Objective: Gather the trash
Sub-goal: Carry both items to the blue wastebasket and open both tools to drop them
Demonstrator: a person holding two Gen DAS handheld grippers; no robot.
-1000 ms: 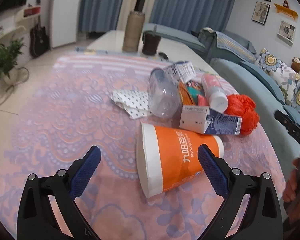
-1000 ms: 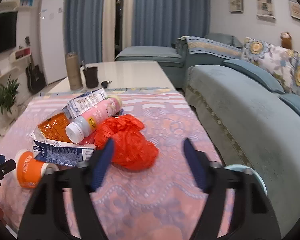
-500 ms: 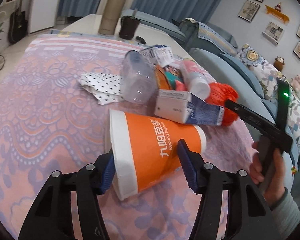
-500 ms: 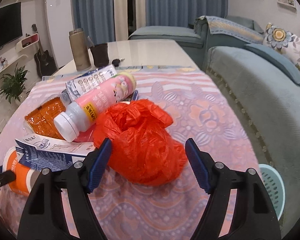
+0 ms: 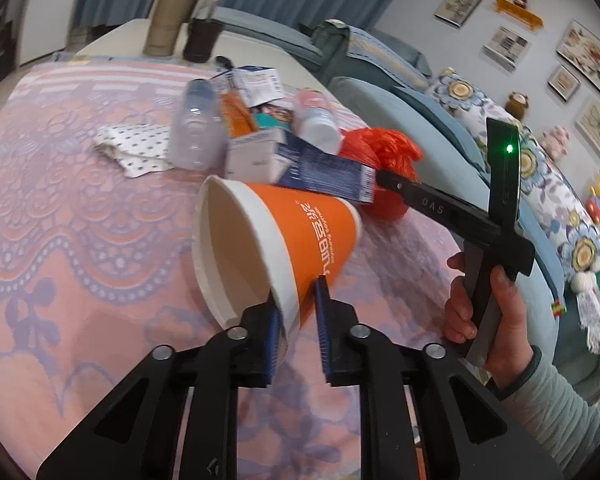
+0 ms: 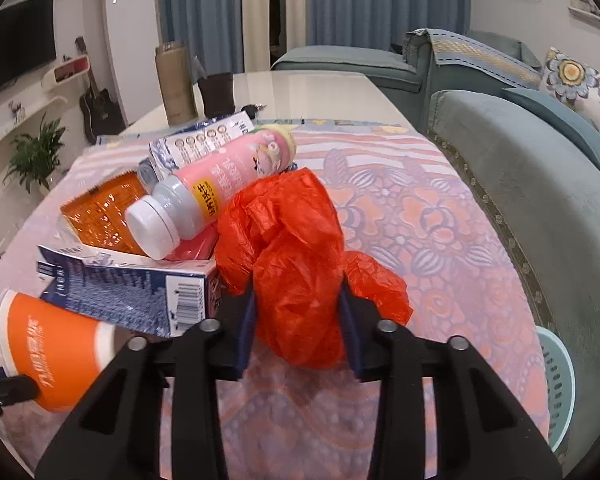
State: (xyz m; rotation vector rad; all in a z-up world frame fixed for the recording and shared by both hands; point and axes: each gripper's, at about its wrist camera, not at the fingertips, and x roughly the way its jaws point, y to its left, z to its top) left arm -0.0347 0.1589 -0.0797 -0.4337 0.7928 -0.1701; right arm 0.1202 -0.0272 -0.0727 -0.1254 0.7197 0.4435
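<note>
My left gripper point(image 5: 296, 320) is shut on the rim of an orange paper cup point(image 5: 300, 236), one finger inside the mouth and one outside; the cup is tilted up off the cloth and also shows in the right wrist view point(image 6: 52, 352). My right gripper point(image 6: 298, 320) is shut on a crumpled red plastic bag point(image 6: 296, 248), which also shows in the left wrist view point(image 5: 384, 152). The rest of the trash pile lies behind: a blue-white carton point(image 6: 132, 292), a pink bottle point(image 6: 216, 188), an orange wrapper point(image 6: 100, 212), a clear bottle point(image 5: 196, 128) and a dotted napkin point(image 5: 136, 148).
The pile lies on a pink patterned tablecloth point(image 5: 60, 240). A tan flask point(image 6: 176, 84) and a dark cup point(image 6: 218, 94) stand at the table's far end. A teal sofa point(image 6: 540, 184) runs along the right. A light blue basket point(image 6: 556, 384) sits low at the right.
My left gripper closed on the cup's rim and lifted it so it tilts up. My right gripper moved forward and closed on the red bag.
</note>
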